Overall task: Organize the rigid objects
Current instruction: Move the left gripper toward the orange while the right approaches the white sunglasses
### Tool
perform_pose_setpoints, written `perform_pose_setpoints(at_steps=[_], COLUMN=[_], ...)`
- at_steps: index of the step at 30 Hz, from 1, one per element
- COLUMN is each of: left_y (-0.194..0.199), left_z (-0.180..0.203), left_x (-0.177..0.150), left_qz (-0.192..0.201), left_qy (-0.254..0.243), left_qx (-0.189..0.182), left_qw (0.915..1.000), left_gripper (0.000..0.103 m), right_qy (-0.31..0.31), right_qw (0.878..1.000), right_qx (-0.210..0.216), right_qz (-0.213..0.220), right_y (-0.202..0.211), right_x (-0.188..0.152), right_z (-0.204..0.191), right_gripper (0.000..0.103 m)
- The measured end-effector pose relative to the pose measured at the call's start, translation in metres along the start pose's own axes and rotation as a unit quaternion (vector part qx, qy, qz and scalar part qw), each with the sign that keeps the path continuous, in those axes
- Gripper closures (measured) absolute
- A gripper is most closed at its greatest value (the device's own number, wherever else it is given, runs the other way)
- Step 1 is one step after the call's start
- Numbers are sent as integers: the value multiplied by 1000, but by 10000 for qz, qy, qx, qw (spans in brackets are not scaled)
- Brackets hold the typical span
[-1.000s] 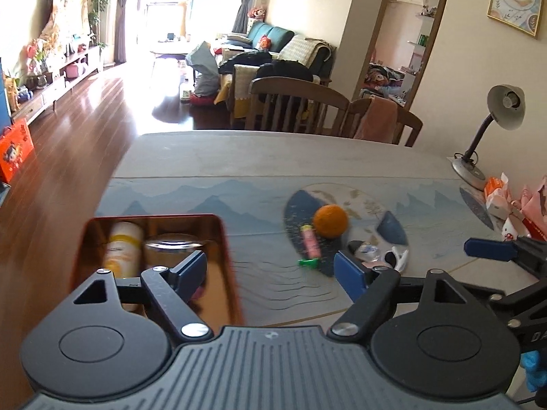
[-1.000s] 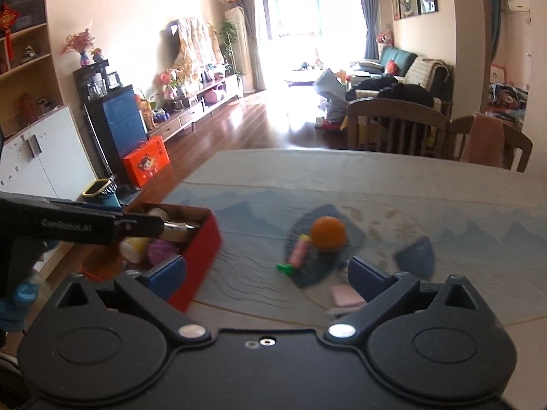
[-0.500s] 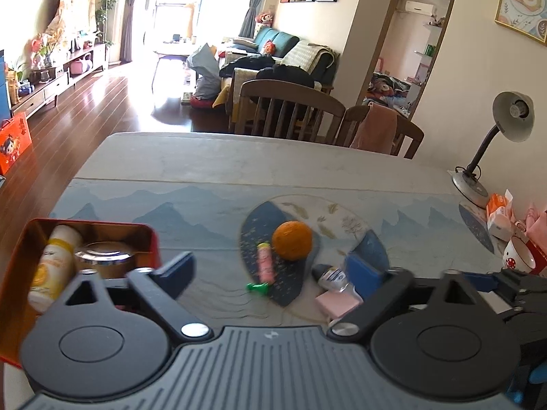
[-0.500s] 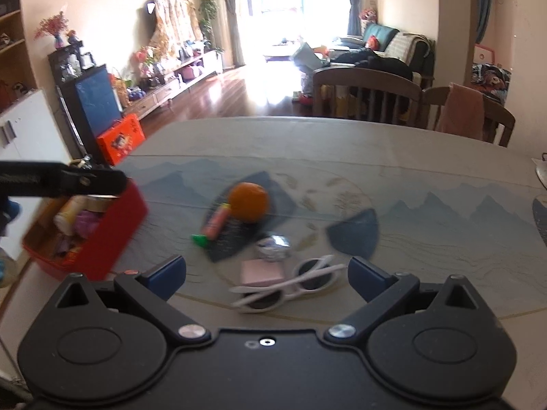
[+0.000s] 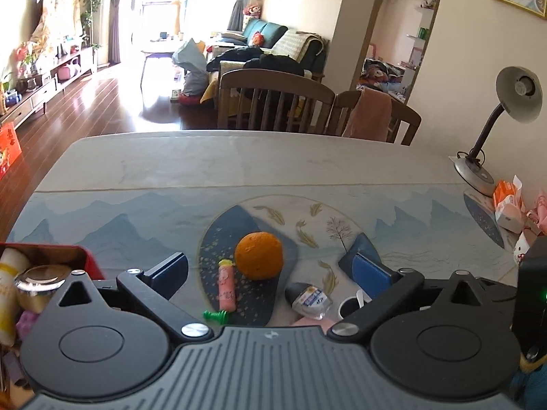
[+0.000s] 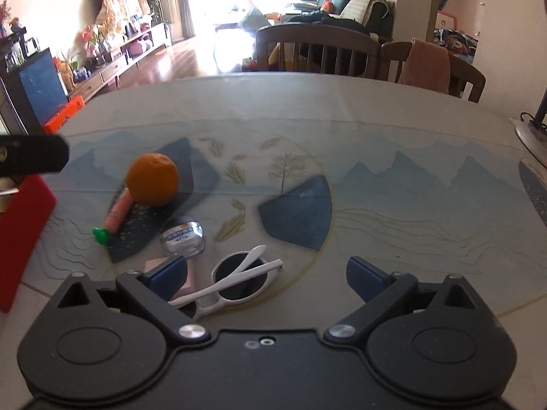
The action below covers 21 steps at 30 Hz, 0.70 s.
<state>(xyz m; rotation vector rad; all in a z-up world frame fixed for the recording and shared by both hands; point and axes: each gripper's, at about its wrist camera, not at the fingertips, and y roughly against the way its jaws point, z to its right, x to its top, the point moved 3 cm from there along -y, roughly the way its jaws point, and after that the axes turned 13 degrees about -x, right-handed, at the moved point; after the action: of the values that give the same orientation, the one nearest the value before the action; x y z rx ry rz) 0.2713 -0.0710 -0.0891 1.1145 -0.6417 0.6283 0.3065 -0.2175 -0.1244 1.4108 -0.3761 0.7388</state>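
Reaching for loose items on the desk (image 6: 376, 130), both claws spread wide and empty.

From the left claw (image 5: 270, 270), the orange (image 5: 258, 255) sits at 12 o'clock between its fingers, with the pink tube (image 5: 227, 289) at 9 o'clock of the fruit and the red tin (image 5: 89, 259) further at 9. The right claw (image 6: 266, 273) hovers over white sunglasses (image 6: 239, 282); a small bottle (image 6: 183, 237) lies at 11 o'clock. Best to centre on one item, lower squarely, then close.

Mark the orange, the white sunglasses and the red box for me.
orange (image 6: 152, 179), right wrist view, middle of its peel.
white sunglasses (image 6: 239, 282), right wrist view, dark lens under the folded arm.
red box (image 5: 91, 260), left wrist view, its red rim corner.
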Motion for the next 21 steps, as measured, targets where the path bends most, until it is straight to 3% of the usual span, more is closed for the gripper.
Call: perform_pose_setpoints(at_steps=[9, 17, 21], left_y=[-35, -59, -75], left_z=[-12, -20, -24], left_x=[0, 4, 4], left_qz=[-218, -266, -382], left_qy=[-27, -45, -150], left_qx=[261, 487, 494], left_qw=[9994, 9985, 9979], left_gripper=[0, 0, 0], right_qy=[3, 75, 237], right_qw=[9993, 9981, 9983], right_qx=[-195, -69, -9], right_qz=[-311, -610, -533], right_y=[-13, -12, -7], right_x=[-5, -19, -27], right_z=[-7, -5, -1], right_gripper=[10, 17, 18])
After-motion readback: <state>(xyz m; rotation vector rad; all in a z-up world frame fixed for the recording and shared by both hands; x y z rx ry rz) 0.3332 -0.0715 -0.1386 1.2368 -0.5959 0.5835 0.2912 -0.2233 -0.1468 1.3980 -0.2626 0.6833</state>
